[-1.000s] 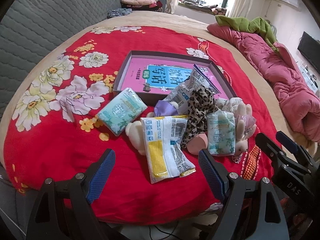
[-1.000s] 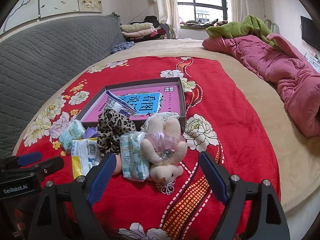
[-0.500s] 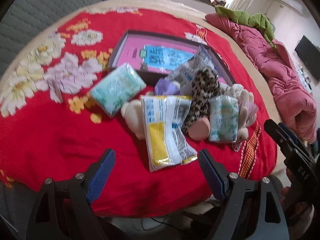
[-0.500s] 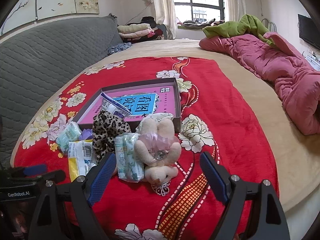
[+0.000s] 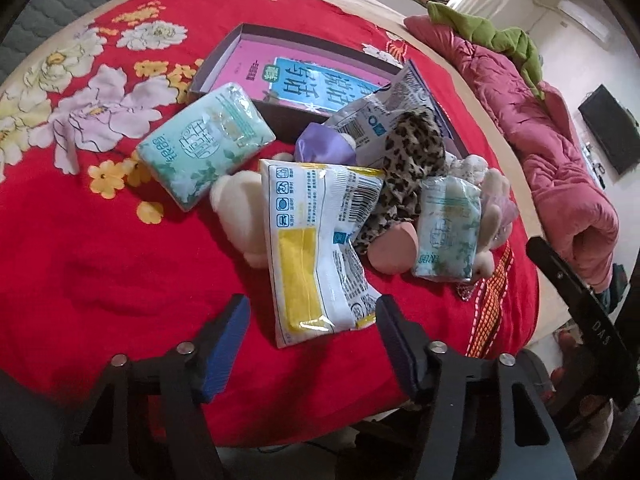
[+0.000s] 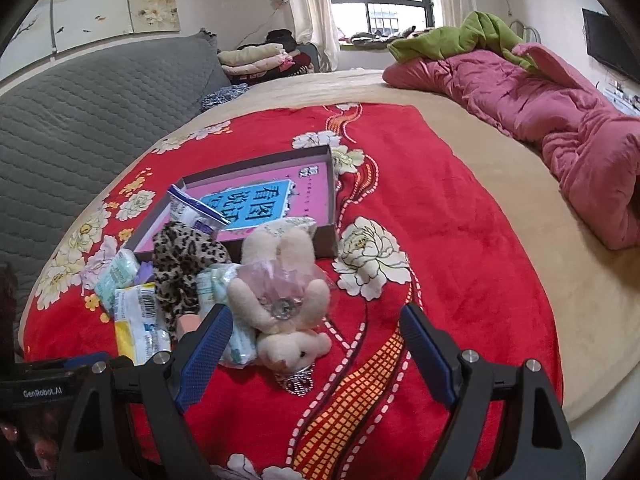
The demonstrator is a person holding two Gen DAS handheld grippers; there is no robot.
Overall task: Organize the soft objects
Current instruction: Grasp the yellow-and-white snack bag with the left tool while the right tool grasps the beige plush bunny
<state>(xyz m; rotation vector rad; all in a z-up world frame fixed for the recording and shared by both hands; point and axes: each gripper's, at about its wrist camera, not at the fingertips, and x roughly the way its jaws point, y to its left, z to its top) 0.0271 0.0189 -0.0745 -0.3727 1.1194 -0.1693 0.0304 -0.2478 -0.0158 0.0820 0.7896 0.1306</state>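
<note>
A pile of soft things lies on the red flowered blanket [image 5: 100, 264]. My left gripper [image 5: 310, 312] points down at a yellow-and-white packet [image 5: 316, 248]. Its jaws are closing with the packet's near end between them, and the pads are not pressing. Around it lie a teal tissue pack [image 5: 204, 148], a cream plush [image 5: 236, 212], a leopard-print cloth [image 5: 408, 164], a pink sponge [image 5: 394, 250] and a second tissue pack [image 5: 448, 228]. My right gripper [image 6: 316, 320] is open, with a cream plush bunny [image 6: 280, 300] between its fingers, untouched.
A shallow dark box [image 5: 236, 60] with a pink book in it sits just behind the pile; a white-and-blue packet [image 5: 376, 120] leans on its rim. A pink quilt [image 6: 560, 120] lies along the bed's right side. A grey headboard [image 6: 80, 120] is at left.
My left gripper has come down and closer to the pile, and its jaws have narrowed around the yellow-and-white packet. The right gripper has edged nearer to the bunny.
</note>
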